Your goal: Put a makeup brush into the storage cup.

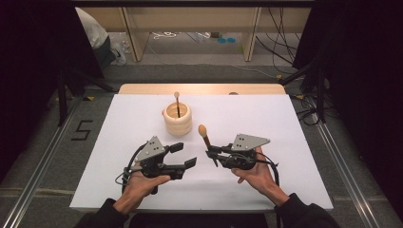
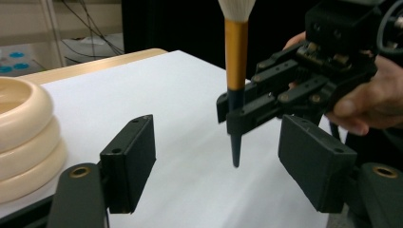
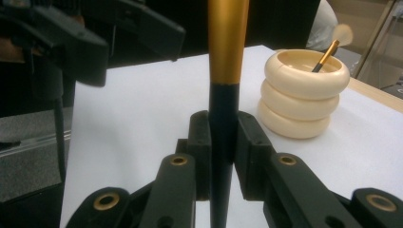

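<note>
My right gripper (image 1: pixel 211 153) (image 3: pixel 223 142) is shut on the black handle of a makeup brush (image 1: pixel 205 134) (image 3: pixel 227 42). The brush stands nearly upright, with its gold ferrule and pale bristles on top and its pointed tip just above the white sheet. My left gripper (image 1: pixel 185 155) (image 2: pixel 221 164) is open beside it, and nothing lies between its pads. The held brush (image 2: pixel 236 57) and the right gripper (image 2: pixel 237 114) show beyond the left jaws. A cream ringed holder (image 1: pixel 178 119) (image 3: pixel 304 95) (image 2: pixel 23 137) stands farther back. A second brush (image 1: pixel 177 102) (image 3: pixel 328 52) leans inside it.
The white sheet (image 1: pixel 266 118) covers a wooden table (image 1: pixel 199 88). Dark stands (image 1: pixel 62 95) and cables (image 1: pixel 309 107) flank the table on the floor. A person (image 1: pixel 95 33) crouches at the far back left, beside wooden furniture legs.
</note>
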The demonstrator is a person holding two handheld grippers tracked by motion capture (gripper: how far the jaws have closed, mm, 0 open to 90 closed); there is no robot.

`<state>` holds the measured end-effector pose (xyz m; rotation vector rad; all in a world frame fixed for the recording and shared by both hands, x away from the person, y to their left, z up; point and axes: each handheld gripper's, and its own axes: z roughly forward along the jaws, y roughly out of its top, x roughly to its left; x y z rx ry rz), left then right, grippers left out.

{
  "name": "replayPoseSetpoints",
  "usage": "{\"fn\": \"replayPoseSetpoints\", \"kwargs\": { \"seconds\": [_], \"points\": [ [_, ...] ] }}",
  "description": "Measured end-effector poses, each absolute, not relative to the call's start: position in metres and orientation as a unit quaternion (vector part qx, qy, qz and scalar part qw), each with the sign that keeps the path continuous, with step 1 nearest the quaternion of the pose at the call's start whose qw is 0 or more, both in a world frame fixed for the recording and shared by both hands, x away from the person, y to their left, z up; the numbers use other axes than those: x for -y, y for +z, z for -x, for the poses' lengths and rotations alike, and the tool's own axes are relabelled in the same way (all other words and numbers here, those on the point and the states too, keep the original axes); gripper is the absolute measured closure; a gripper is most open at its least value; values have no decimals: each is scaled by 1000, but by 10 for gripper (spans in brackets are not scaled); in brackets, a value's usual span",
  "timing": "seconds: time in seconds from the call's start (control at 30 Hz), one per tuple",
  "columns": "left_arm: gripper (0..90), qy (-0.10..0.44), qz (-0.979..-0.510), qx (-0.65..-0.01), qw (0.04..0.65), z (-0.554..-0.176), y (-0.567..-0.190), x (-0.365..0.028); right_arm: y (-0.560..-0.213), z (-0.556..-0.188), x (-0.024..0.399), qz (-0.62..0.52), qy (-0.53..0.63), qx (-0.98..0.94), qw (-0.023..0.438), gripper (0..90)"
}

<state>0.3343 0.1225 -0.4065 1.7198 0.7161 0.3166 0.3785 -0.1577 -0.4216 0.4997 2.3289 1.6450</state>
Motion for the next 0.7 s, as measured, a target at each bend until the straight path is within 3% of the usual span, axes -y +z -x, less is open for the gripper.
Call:
{"fn": "replayPoseSetpoints", "kwargs": {
  "seconds": [0.7],
  "points": [
    [202,188,-732,-333,564,-328,-425,-155,-417,-422,149,-218,586,-772,118,785]
  ]
}}
